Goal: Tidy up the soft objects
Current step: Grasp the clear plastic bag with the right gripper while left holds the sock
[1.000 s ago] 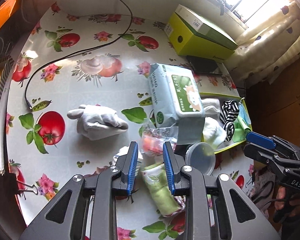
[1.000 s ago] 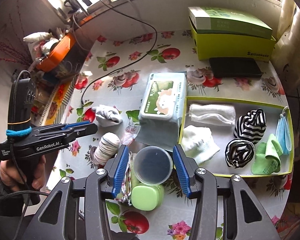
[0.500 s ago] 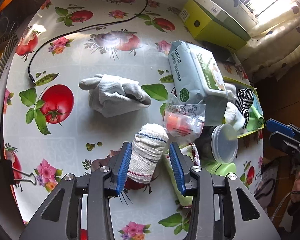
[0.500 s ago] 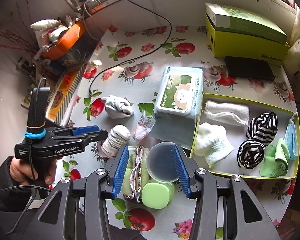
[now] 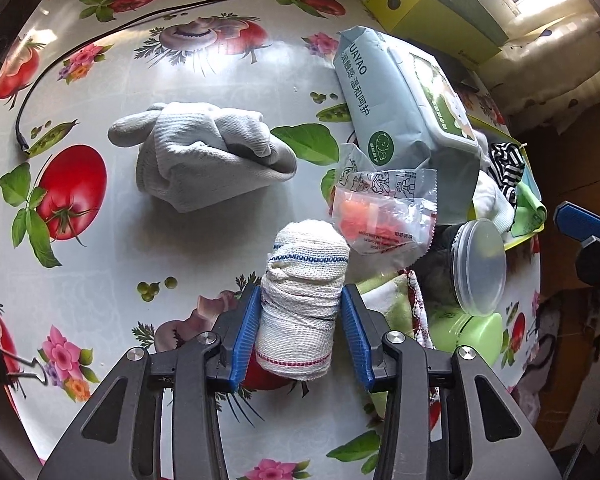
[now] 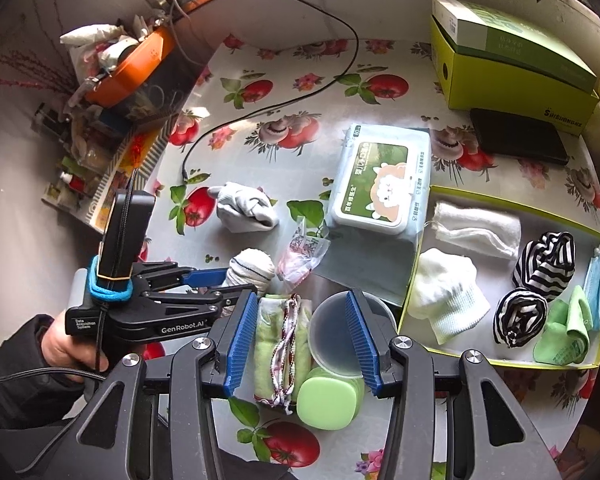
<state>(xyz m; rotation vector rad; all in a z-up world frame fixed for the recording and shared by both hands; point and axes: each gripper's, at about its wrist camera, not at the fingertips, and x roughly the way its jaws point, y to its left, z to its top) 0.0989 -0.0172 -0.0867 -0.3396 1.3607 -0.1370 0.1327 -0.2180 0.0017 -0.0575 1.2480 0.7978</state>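
- Your left gripper (image 5: 302, 330) had its two blue pads against the sides of the rolled white sock (image 5: 304, 300), so I judge it was gripping it; the roll stood on the table (image 5: 100, 280) at about 6 o'clock in the left view.
- Your right gripper (image 6: 302, 344) was wide open, holding nothing, above the folded green cloth (image 6: 276, 344) and the plastic lid (image 6: 334, 334).
- The yellow tray (image 6: 500, 364), at 3 o'clock in the right view, already held white socks, two striped rolls, green cloths and a mask.
- Still outside it were the grey sock (image 5: 204, 160), at 11 o'clock from the roll, and the green cloth, so I judge the work was more than half finished.
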